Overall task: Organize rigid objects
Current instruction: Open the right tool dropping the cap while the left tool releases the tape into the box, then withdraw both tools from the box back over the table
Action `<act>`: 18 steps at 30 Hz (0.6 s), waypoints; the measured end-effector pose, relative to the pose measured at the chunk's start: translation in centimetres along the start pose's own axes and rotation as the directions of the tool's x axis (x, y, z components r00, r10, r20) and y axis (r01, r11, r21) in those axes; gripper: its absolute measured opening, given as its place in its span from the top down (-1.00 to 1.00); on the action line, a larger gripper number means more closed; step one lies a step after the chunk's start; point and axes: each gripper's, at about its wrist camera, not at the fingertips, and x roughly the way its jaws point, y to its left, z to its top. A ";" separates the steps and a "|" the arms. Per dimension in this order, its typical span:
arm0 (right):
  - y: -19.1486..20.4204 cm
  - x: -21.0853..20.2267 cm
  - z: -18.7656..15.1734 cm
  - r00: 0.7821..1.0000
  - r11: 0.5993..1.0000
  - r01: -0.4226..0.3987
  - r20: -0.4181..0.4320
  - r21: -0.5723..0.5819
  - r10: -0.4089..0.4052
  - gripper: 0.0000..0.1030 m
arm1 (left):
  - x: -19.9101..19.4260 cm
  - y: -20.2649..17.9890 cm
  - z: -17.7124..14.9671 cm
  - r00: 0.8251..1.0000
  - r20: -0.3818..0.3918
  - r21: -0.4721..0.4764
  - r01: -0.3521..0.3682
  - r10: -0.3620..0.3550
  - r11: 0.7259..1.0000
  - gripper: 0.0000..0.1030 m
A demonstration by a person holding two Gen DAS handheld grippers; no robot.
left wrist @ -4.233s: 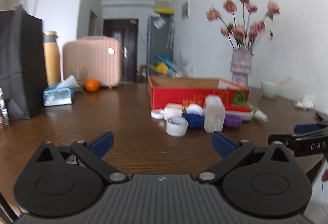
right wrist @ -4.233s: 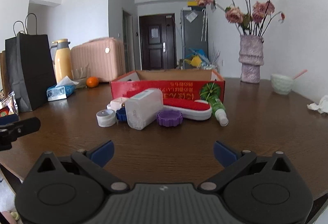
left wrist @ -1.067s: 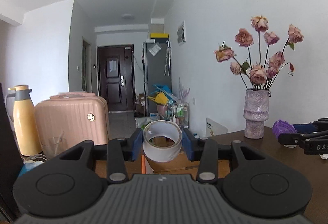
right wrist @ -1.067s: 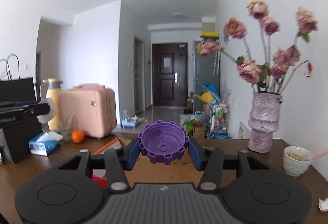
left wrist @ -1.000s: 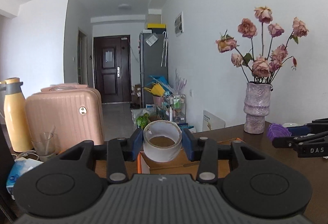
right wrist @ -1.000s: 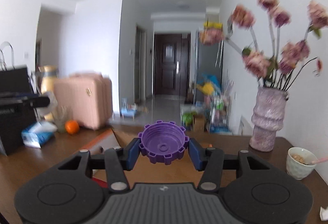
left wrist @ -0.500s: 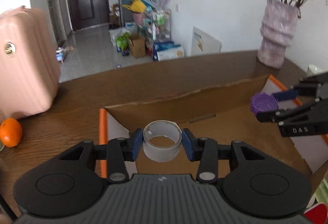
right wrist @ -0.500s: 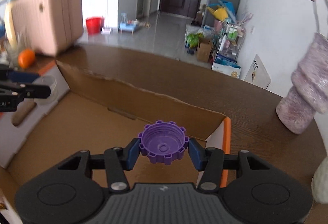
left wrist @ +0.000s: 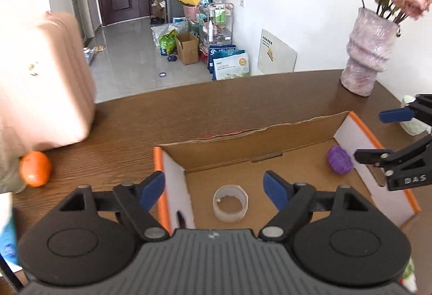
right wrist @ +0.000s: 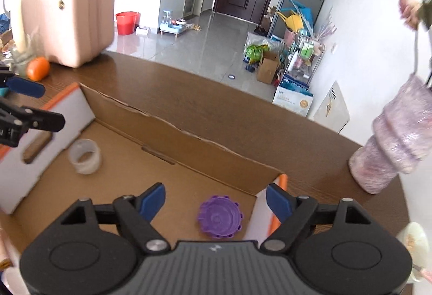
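Observation:
A roll of pale tape (left wrist: 230, 203) lies on the floor of the open cardboard box (left wrist: 270, 137), below my left gripper (left wrist: 214, 188), whose jaws are opening with nothing pressed between them. In the right wrist view the same tape (right wrist: 85, 152) sits at the box's left end. A purple ridged cap (right wrist: 219, 216) lies in the box's right corner under my right gripper (right wrist: 216, 199), whose jaws are also opening, clear of the cap. The cap (left wrist: 339, 156) shows beside the right gripper's fingers (left wrist: 397, 115) in the left wrist view.
The box (right wrist: 172, 130) stands on a dark wooden table (left wrist: 189, 111). An orange (left wrist: 35, 168) and a pink suitcase (right wrist: 70, 14) are at the left. A lilac vase (right wrist: 397, 149) with flowers stands at the right, a small bowl (right wrist: 413, 243) near it.
Both grippers tilted down over the box and their jaws spread. The tape roll left the left gripper and the purple cap left the right one; both now lie on the box floor.

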 end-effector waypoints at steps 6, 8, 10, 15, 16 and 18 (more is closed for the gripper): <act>0.8 -9.8 0.6 0.998 1.000 0.003 0.060 -0.010 -0.002 -0.66 | -9.6 0.5 -0.4 0.997 0.080 -0.055 -0.004 0.009 0.998 -0.94; 1.1 -13.2 0.2 0.994 1.000 0.014 0.105 -0.008 -0.013 -0.73 | -13.0 0.4 -1.3 0.992 0.127 -0.058 -0.012 0.019 0.998 -1.00; 1.9 -16.5 -0.8 0.988 1.000 0.020 0.152 -0.002 -0.019 -0.81 | -16.1 0.3 -3.0 0.983 0.182 -0.077 -0.018 0.032 0.997 -1.00; 4.1 -23.4 -5.3 0.945 0.998 0.056 0.320 0.039 -0.066 -1.00 | -22.0 -1.4 -8.7 0.925 0.370 -0.097 -0.054 0.087 0.994 -1.00; 4.7 -24.4 -6.7 0.929 0.996 0.064 0.362 0.056 -0.081 -1.00 | -22.9 -1.8 -9.9 0.908 0.408 -0.097 -0.065 0.099 0.993 -1.00; 5.6 -25.9 -9.4 0.893 0.994 0.058 0.441 0.089 -0.092 -1.00 | -24.0 -2.7 -12.3 0.875 0.467 -0.102 -0.091 0.128 0.991 -1.00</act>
